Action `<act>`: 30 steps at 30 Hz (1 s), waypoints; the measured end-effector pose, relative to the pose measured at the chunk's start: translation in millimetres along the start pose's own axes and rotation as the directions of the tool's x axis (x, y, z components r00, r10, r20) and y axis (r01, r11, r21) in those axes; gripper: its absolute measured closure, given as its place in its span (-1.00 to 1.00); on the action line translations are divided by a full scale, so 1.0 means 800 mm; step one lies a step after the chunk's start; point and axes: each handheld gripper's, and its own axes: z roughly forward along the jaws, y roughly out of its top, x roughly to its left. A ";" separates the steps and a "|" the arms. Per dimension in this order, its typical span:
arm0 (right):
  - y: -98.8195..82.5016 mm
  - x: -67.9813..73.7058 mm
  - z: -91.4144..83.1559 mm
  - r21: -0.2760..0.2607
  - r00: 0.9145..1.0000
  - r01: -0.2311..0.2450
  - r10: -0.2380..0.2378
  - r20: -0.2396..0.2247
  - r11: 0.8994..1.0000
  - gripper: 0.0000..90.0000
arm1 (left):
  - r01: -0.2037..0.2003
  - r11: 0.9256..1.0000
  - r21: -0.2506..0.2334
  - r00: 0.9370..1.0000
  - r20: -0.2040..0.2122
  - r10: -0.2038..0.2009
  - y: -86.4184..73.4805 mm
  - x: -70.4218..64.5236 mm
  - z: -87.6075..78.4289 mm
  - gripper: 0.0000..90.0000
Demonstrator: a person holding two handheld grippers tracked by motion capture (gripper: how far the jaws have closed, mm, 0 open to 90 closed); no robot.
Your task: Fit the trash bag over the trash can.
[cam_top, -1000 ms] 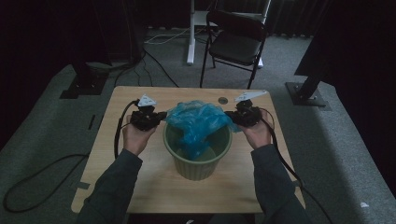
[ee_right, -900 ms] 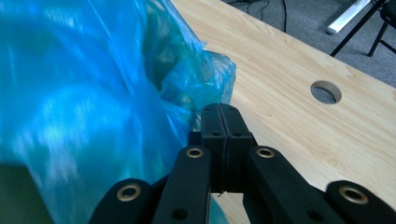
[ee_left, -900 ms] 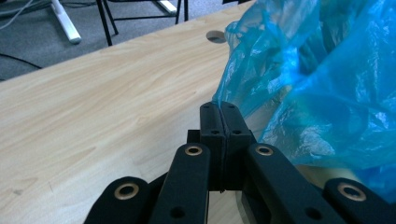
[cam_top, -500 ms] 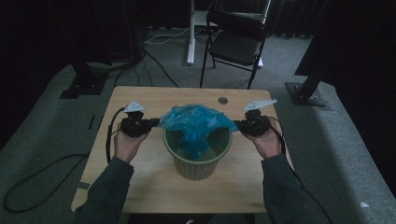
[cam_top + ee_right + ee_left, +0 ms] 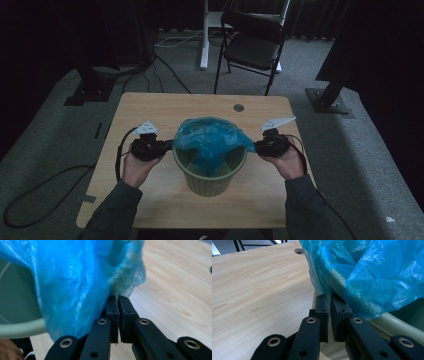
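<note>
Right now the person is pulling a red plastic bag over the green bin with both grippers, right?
Not quite: the plastic bag is blue, not red, as the high view shows. The rest holds: the left gripper and right gripper pull it over the green bin.

My forearms come up from the bottom edge, sleeves dark, hands spread apart at mid-frame. My left hand (image 5: 136, 162) holds the left tongs (image 5: 167, 146) level, pointing inward; the jaws have just been easing open to a thin slit, the blue plastic bag (image 5: 210, 137) edge nipped at their tips. My right hand (image 5: 287, 161) mirrors it, the right tongs (image 5: 257, 146) pinched on the same film.
</note>
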 end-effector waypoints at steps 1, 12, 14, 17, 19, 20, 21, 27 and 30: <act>0.000 0.002 0.002 0.002 1.000 0.004 -0.004 -0.005 1.000 0.96 | 0.001 1.000 -0.001 1.000 0.002 -0.001 0.000 0.000 0.001 0.88; 0.000 0.004 0.011 -0.004 1.000 -0.016 0.016 0.001 1.000 0.99 | 0.025 1.000 0.000 0.999 -0.019 -0.025 0.011 0.012 0.019 0.93; 0.001 0.005 0.013 -0.005 1.000 -0.018 0.018 0.006 1.000 0.99 | 0.030 1.000 -0.003 0.999 -0.017 -0.030 0.014 0.014 0.022 0.94; 0.002 0.004 0.017 -0.008 0.999 -0.024 0.025 0.020 1.000 0.96 | 0.036 0.999 -0.008 0.999 -0.011 -0.036 0.016 0.019 0.024 0.91; 0.003 0.002 0.017 -0.009 0.999 -0.026 0.026 0.035 1.000 0.83 | 0.046 0.999 -0.015 0.999 -0.005 -0.046 0.014 0.022 0.023 0.83; 0.003 0.001 0.016 -0.017 0.999 -0.032 0.033 0.038 0.999 0.75 | 0.050 0.999 -0.018 0.999 -0.003 -0.051 0.013 0.023 0.022 0.72; 0.003 0.001 0.016 -0.017 0.999 -0.032 0.033 0.038 0.999 0.75 | 0.057 0.998 -0.023 0.998 -0.003 -0.057 0.012 0.024 0.020 0.72; -0.005 -0.003 -0.002 -0.043 0.999 -0.037 0.038 0.027 0.998 0.58 | 0.078 0.995 -0.066 0.997 0.003 -0.078 0.006 0.032 -0.007 0.55; -0.005 -0.003 -0.008 -0.051 0.999 -0.035 0.036 0.026 0.998 0.53 | 0.080 0.993 -0.092 0.997 0.010 -0.080 0.007 0.032 -0.020 0.53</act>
